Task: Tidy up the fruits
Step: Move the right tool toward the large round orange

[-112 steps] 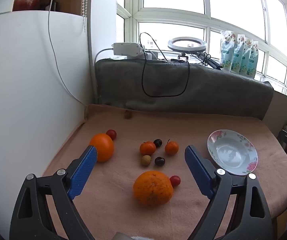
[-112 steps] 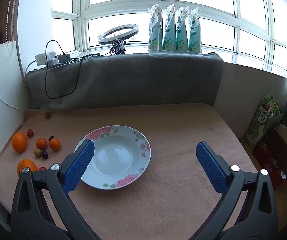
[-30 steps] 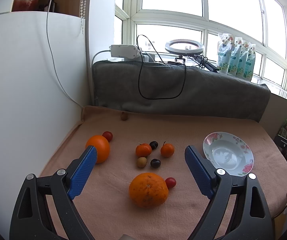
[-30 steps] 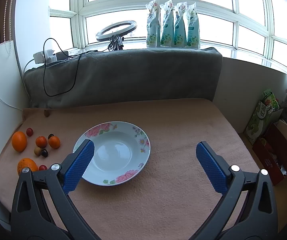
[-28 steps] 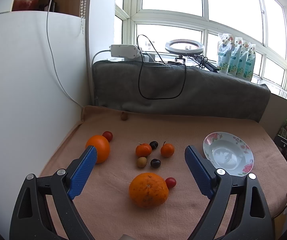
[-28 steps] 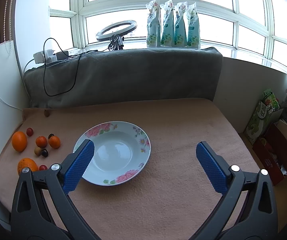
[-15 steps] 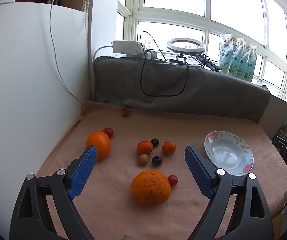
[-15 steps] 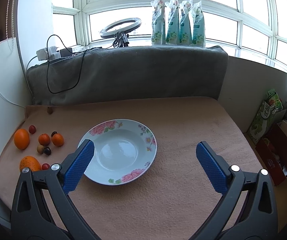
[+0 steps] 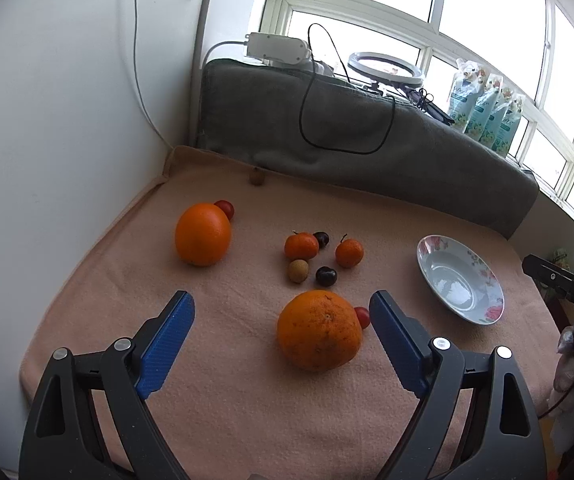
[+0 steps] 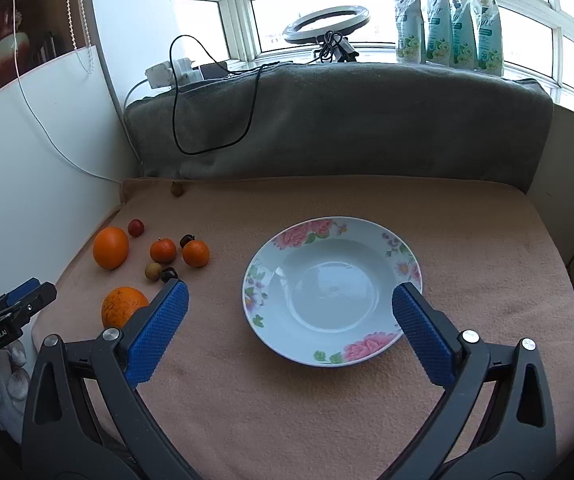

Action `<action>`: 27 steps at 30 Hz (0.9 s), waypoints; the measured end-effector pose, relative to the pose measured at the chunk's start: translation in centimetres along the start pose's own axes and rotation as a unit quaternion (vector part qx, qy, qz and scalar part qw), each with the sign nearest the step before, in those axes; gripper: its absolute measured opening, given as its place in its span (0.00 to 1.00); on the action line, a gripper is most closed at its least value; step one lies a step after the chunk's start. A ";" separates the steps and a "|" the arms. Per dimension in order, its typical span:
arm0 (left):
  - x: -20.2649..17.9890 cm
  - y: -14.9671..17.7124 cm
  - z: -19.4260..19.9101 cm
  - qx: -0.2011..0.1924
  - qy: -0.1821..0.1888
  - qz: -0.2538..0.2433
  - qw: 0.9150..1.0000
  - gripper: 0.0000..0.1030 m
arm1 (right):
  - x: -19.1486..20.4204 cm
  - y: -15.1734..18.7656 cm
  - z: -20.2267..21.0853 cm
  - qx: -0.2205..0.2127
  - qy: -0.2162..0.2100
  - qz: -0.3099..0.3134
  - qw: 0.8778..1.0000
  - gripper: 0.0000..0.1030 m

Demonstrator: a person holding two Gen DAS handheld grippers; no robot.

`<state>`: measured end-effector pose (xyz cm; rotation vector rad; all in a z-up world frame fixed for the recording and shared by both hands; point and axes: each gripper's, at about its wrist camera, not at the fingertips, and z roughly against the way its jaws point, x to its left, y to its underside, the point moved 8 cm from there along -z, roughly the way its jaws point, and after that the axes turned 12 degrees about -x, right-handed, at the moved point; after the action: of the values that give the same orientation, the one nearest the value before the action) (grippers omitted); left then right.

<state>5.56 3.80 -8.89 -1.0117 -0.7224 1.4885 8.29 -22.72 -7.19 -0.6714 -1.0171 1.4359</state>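
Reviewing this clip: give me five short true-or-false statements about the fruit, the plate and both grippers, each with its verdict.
1. The floral-rimmed white plate holds no fruit. True.
2. The left gripper is shut on the large rough-skinned orange. False: its jaws are open and the orange lies between them on the peach-coloured cloth.
3. A small red cherry tomato sits against that orange. True.
4. The right gripper holds a tangerine. False: it is open and holds nothing.
5. The smooth orange lies on the plate. False: it lies on the cloth.

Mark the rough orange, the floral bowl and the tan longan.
rough orange (image 9: 319, 330), left wrist view, middle of its peel
floral bowl (image 10: 333, 291), right wrist view, bare centre
tan longan (image 9: 298, 271), left wrist view, its middle
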 end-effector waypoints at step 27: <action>-0.8 6.1 -3.1 0.095 0.098 0.096 0.986 0.68 | 16.6 6.3 -9.5 0.203 -0.258 0.071 0.942 0.82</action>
<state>5.61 1.71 -15.42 -1.0858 -0.3426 1.5629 11.26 -4.17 -14.36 -0.0596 -1.0306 1.9367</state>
